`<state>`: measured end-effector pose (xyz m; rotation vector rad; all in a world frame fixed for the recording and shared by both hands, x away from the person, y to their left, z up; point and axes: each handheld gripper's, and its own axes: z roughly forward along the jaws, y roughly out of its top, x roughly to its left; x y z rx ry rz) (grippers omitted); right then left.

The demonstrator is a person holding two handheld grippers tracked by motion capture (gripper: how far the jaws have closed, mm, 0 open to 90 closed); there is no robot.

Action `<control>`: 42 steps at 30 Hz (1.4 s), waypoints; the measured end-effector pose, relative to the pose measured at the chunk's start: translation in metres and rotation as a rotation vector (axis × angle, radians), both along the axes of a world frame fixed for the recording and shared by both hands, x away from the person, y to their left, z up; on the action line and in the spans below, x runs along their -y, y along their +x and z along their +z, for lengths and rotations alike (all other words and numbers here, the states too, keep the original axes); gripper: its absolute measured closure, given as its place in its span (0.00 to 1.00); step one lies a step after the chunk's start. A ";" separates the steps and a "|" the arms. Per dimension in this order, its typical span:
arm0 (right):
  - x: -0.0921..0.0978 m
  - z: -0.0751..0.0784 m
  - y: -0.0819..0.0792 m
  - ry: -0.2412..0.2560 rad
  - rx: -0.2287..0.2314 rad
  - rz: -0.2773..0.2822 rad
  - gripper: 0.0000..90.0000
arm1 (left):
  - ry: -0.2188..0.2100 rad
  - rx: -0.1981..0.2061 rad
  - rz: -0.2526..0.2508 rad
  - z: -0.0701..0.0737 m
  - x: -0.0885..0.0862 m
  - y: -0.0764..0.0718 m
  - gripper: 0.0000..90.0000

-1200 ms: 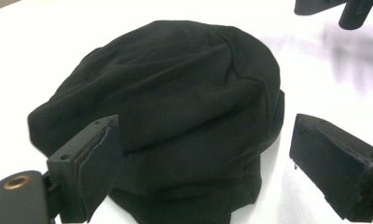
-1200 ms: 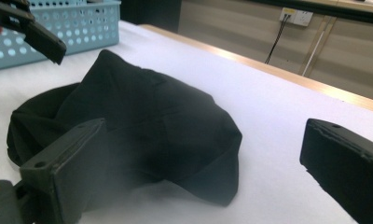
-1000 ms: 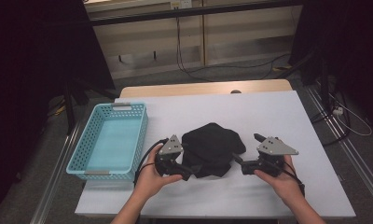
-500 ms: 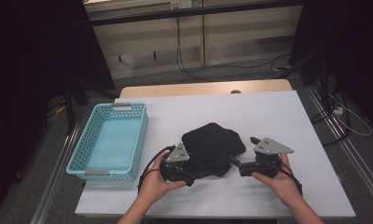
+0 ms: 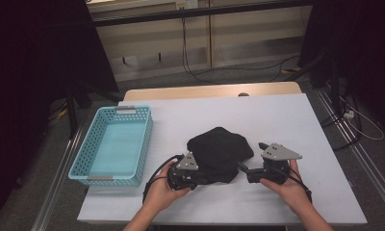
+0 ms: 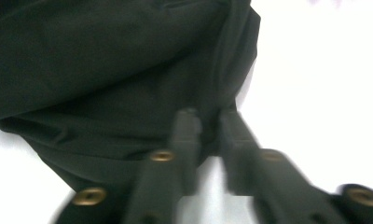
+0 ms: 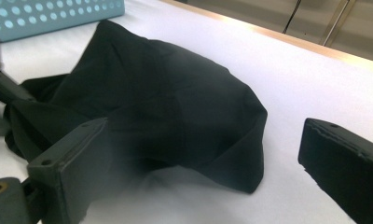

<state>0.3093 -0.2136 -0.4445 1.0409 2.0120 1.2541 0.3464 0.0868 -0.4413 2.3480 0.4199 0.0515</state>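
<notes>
Two grippers flank a crumpled black cloth (image 5: 219, 154) on the white tabletop (image 5: 296, 120), and the step in hand looks like taking hold of its near edges, perhaps to fold it or move it to the blue basket (image 5: 114, 144); the left gripper (image 6: 208, 126) has its jaws nearly pressed together with a fold of cloth at their tips, though blur hides whether they truly pinch it. The right gripper (image 7: 194, 172) has its jaws spread wide, the cloth's near corner lying between them and just ahead; the next move probably calls for easing it forward and closing on that hem.
</notes>
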 end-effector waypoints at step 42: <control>-0.003 0.043 0.016 0.079 -0.032 0.090 0.97 | -0.296 0.105 0.216 0.088 -0.065 0.023 0.99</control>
